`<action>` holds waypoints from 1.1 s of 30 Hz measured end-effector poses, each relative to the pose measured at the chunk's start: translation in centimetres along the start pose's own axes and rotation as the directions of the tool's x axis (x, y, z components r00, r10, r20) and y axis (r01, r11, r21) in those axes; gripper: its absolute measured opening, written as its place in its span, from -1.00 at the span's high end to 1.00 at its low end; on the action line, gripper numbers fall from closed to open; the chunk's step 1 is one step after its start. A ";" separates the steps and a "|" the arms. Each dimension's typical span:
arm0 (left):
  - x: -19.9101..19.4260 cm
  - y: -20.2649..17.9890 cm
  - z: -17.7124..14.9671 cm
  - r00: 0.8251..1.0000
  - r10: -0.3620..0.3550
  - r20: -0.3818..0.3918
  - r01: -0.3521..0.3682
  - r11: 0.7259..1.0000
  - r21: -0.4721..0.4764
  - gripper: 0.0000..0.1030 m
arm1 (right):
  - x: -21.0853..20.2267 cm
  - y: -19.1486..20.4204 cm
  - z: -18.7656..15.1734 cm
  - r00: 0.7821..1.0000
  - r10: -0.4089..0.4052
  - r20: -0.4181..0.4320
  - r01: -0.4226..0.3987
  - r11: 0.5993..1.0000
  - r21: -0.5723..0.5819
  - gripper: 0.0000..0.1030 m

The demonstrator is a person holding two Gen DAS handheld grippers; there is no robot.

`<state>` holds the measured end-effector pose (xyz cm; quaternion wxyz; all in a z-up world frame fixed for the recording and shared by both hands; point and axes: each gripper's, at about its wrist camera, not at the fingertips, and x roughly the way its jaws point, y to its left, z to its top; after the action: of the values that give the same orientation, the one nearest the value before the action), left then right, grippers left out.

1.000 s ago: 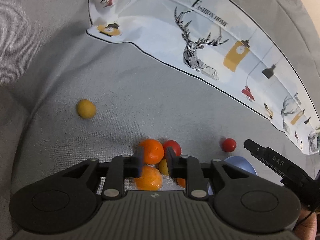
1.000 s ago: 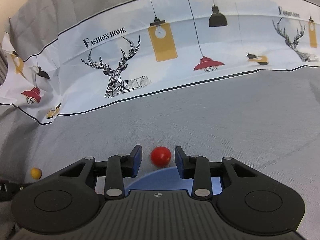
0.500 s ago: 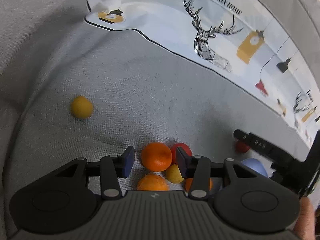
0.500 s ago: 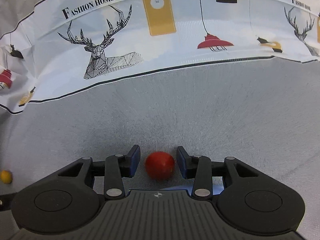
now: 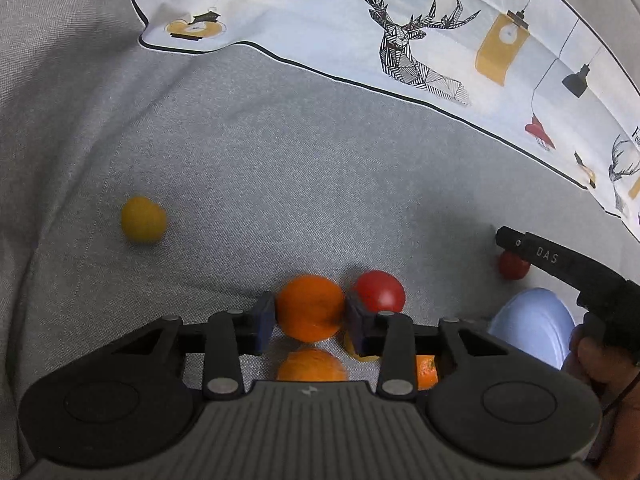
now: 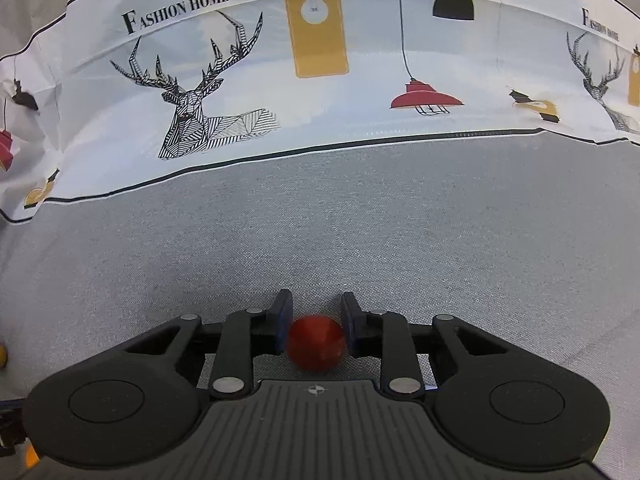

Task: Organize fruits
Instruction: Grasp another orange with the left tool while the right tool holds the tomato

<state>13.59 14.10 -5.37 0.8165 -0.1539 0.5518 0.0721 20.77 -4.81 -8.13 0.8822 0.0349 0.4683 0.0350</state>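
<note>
Through the left wrist camera we see our left tool [image 5: 310,318] with its jaws touching both sides of an orange [image 5: 310,307] on the grey cloth [image 5: 280,152], a red tomato [image 5: 380,291] just beside it and a yellow fruit [image 5: 143,219] well apart to the left. Through the right wrist camera, our right tool [image 6: 316,326] is closed around a small red tomato [image 6: 316,342], near the deer-print sheet [image 6: 320,80].

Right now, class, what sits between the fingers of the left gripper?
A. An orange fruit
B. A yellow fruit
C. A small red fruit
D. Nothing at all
A: in the left wrist view the left gripper has its two pads against either side of the orange fruit, while the yellow fruit lies apart on the grey cloth.
</note>
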 end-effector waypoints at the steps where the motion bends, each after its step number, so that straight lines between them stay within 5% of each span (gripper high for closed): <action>1: -0.1 0.0 0.0 1.000 0.010 0.005 -0.010 1.000 0.003 0.21 | 0.0 0.1 0.0 1.000 0.002 0.001 -0.002 1.000 -0.007 0.43; 4: -0.6 0.0 0.1 0.999 0.041 0.034 -0.042 0.999 0.005 0.22 | -0.2 0.3 -0.1 1.000 0.017 0.006 -0.017 1.000 -0.007 0.47; 8: -1.1 0.7 0.5 0.995 0.073 0.062 -0.071 0.997 -0.027 0.22 | -1.1 1.4 0.0 0.991 0.127 0.032 -0.126 0.992 -0.026 0.48; 11: -0.6 1.0 0.5 0.996 0.086 0.035 -0.085 0.996 -0.037 0.21 | -0.9 2.5 -0.1 0.972 0.235 -0.027 -0.235 0.971 -0.036 0.48; 13: -0.4 0.8 0.3 0.996 0.089 0.022 -0.089 0.996 -0.023 0.20 | -0.1 3.2 -0.5 0.971 0.225 -0.085 -0.230 0.971 -0.064 0.47; 20: -0.3 0.6 0.3 0.995 0.099 0.032 -0.099 0.995 -0.006 0.21 | -0.5 3.7 -0.2 0.974 0.211 -0.078 -0.218 0.972 -0.090 0.48; 24: -0.6 0.4 0.2 0.992 0.110 0.053 -0.111 0.994 0.008 0.22 | -1.5 3.5 -0.1 0.975 0.221 -0.033 -0.223 0.971 -0.080 0.56; 26: -1.1 0.4 0.2 0.991 0.112 0.073 -0.113 0.994 0.011 0.22 | -2.5 3.6 0.2 0.972 0.233 0.000 -0.233 0.969 -0.085 0.88; 33: -2.5 1.0 -0.2 0.990 0.095 0.108 -0.095 0.995 -0.006 0.23 | -5.2 3.9 0.0 0.966 0.253 0.061 -0.240 0.957 -0.163 0.88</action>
<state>12.19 15.10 -3.25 0.8407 -0.1235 0.5136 0.1192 17.80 -1.40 -3.48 0.8893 0.0259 0.4199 0.1794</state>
